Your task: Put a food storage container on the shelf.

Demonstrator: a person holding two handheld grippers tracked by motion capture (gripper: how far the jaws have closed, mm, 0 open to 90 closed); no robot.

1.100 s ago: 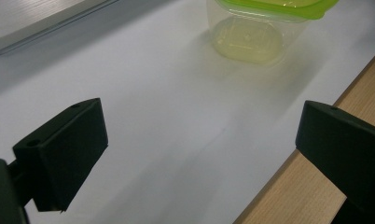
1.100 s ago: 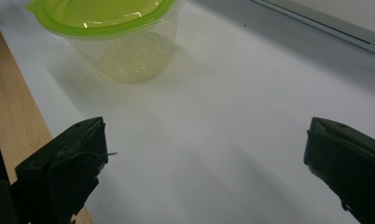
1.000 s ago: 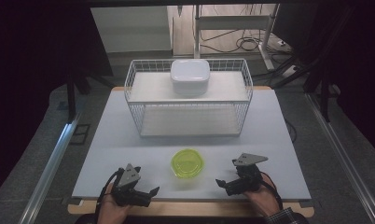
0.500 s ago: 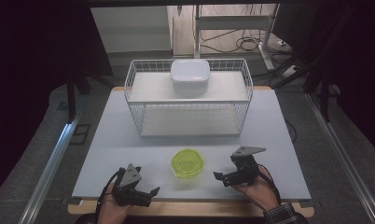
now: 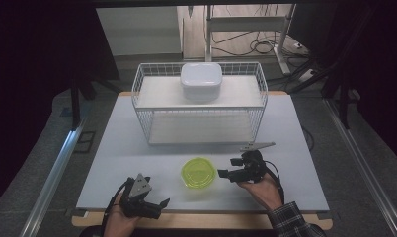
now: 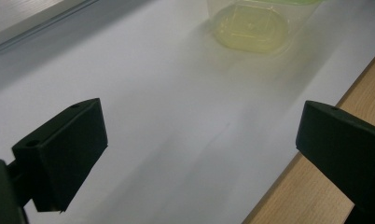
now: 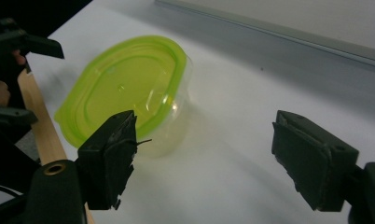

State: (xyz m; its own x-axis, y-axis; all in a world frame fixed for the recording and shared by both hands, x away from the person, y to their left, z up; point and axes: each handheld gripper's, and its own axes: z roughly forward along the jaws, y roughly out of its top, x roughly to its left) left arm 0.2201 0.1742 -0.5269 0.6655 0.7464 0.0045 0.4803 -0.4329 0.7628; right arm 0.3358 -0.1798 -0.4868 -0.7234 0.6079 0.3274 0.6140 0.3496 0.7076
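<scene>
A clear tub with a lime-green lid sits on the white table near its front edge. My right gripper hovers just to the tub's right, open, its jaws pointing left at it. In the right gripper view the tub lies ahead and left of the open right gripper, nothing between the jaws. My left gripper rests at the front left edge, open and pointing right. In the left gripper view the left gripper is wide open over bare table, the tub farther off.
A white wire basket stands at the back middle of the table, with a white lidded box on top of it. A wooden strip runs along the table's front edge. Dark floor and metal rails flank the table.
My right gripper has moved left and slightly away from the front edge, closing in on the green-lidded tub. The left gripper and the tub have stayed put.
</scene>
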